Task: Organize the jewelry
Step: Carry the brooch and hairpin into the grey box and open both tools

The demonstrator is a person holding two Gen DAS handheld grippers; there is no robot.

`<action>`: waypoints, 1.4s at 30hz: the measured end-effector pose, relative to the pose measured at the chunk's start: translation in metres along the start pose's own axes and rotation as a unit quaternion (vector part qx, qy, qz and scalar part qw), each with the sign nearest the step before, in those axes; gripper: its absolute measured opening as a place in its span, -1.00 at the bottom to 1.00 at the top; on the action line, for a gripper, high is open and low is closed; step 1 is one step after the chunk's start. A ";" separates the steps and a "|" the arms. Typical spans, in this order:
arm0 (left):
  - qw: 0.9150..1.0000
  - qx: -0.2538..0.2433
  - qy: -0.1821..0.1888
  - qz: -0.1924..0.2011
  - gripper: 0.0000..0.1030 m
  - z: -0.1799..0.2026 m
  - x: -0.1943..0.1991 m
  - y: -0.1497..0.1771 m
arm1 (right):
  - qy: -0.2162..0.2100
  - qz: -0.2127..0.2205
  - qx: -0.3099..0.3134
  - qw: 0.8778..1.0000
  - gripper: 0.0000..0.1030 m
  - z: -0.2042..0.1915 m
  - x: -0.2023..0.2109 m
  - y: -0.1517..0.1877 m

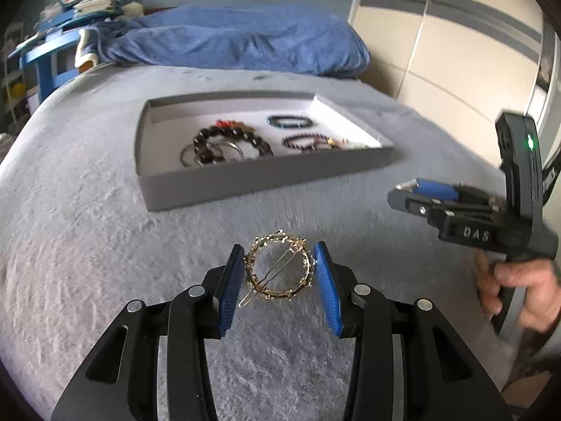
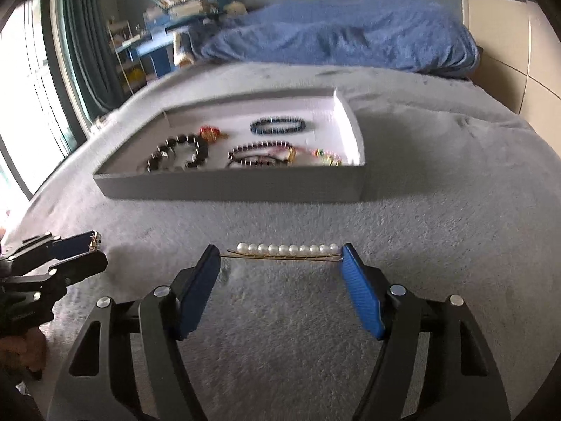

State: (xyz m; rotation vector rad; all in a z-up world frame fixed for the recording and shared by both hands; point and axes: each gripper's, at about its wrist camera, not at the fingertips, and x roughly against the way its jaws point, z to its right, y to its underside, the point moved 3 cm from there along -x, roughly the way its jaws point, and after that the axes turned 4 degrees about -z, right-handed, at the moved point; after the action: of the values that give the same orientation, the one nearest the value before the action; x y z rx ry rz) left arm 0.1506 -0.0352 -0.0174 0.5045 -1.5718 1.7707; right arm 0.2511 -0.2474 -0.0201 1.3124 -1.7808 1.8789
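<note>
Left wrist: gold circular hair clip [image 1: 278, 267] pinched across its width in the left gripper [image 1: 279, 256], grey tray [image 1: 266, 179] at 12 o'clock; right wrist: pearl hairpin [image 2: 285, 251] clamped end-to-end, long axis 9-to-3, in the widely spread right gripper [image 2: 281, 253], tray dead ahead at 12.

I counted two hair clips, a gold ring clip [image 1: 278, 266] and a pearl clip [image 2: 285, 251], one in each of my two tools. One grey tray [image 2: 228, 186] held roughly six bracelets.
</note>
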 end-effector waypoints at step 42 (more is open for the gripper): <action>0.995 0.054 -0.069 0.046 -0.18 -0.050 -0.057 -0.081 | 0.014 0.032 0.039 0.999 0.35 -0.031 -0.062 -0.075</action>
State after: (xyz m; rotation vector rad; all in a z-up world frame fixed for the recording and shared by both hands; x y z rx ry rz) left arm 0.2556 0.0006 -0.0097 0.6270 -1.6209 1.9347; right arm 0.3254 -0.1782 -0.0095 1.2627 -1.7726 2.0095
